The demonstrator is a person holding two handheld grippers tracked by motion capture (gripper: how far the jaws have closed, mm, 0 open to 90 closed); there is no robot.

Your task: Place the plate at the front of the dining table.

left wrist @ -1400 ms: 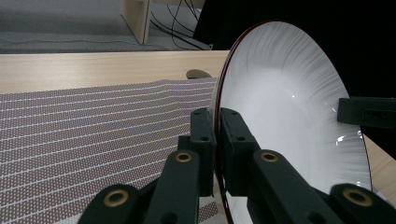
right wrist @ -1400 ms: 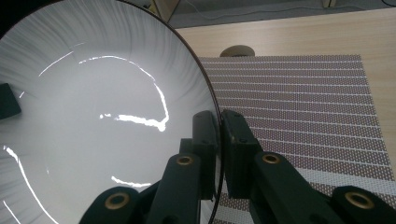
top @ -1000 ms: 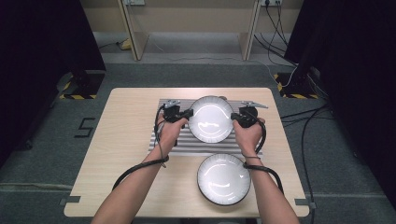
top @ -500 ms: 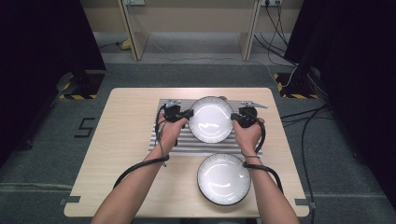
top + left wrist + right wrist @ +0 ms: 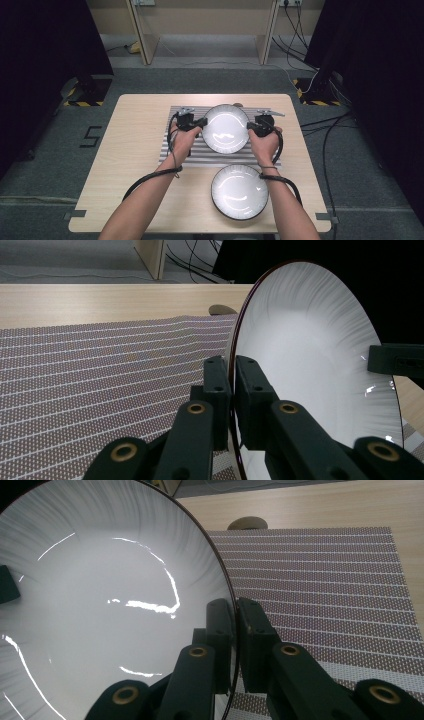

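Tabletop: plate point(image 5: 225, 128) between both claws

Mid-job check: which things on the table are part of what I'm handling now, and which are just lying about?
In hand:
- upper plate, its rim clamped on both sides
- left gripper
- right gripper
- striped placemat beneath it

Lying about:
- lower plate, untouched near the table's front edge
- small round disc past the mat's far edge

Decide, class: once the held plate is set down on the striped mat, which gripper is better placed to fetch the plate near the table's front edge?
Right, probably. The second plate lies directly beneath the right gripper; the left gripper, clamping the held plate, must cross over.
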